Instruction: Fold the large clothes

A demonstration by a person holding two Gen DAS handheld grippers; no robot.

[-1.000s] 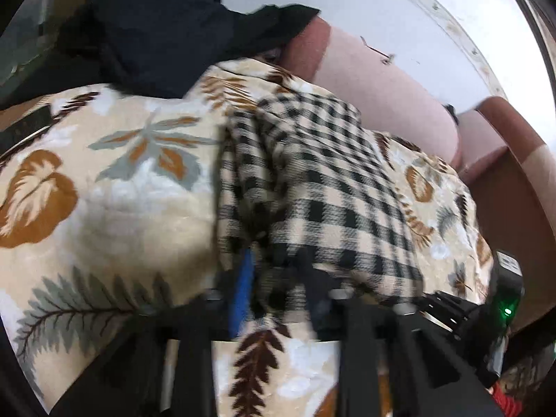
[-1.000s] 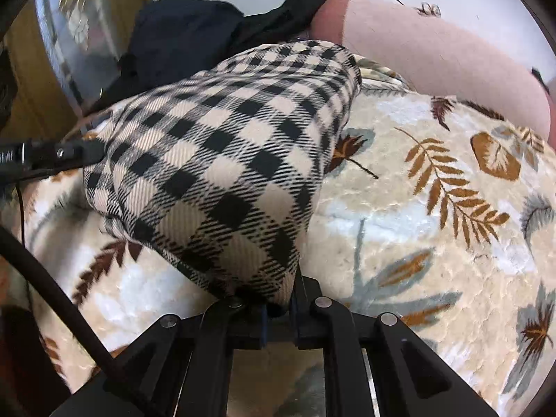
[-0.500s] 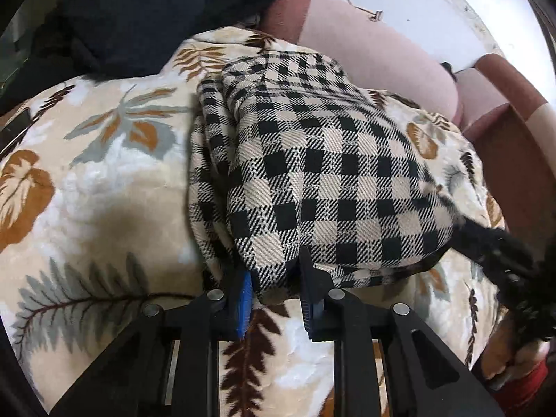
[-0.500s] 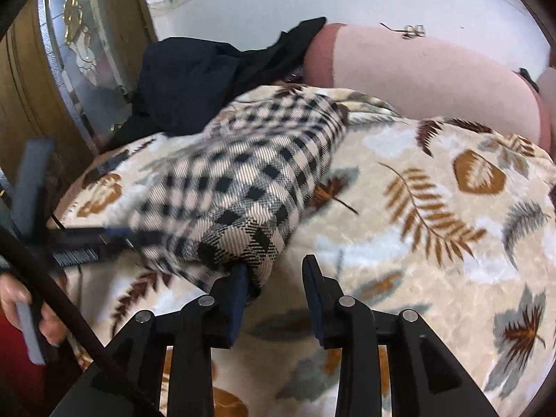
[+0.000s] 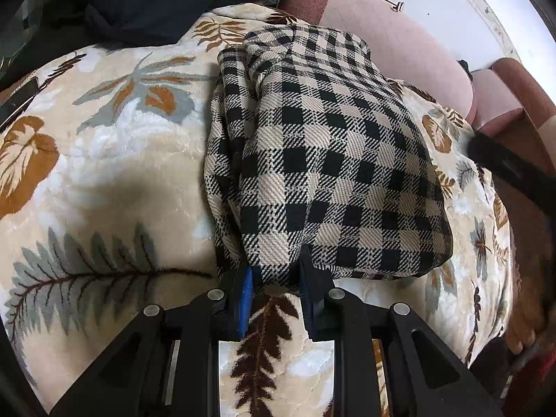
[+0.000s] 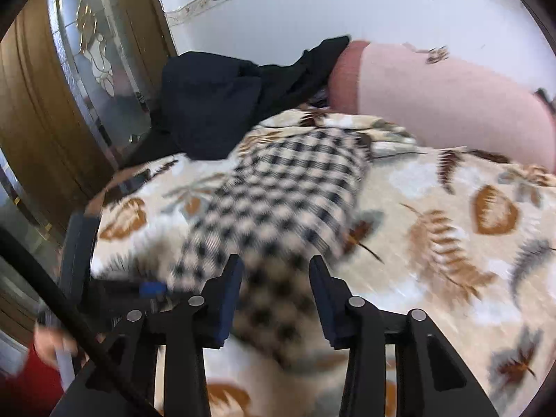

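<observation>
Black-and-beige checked woven garment (image 5: 333, 160): folded into a thick bundle, lying on a cream plush blanket printed with brown and grey leaves (image 5: 104, 160).

Left gripper (image 5: 274, 278): fingers parted a little, the bundle's near edge between them.

Right gripper (image 6: 276, 278): fingers wide apart, holding nothing; view blurred.

Dark navy cloth heap (image 6: 215, 104): beyond the bundle, beside a pink cushion (image 6: 444, 104).

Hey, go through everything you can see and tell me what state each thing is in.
checked garment: folded into a bundle, lying on the blanket
left hand-held gripper: open, fingers astride the garment's near edge
right hand-held gripper: open, holding nothing
leaf-print blanket: spread flat
dark clothes: heaped, unfolded
</observation>
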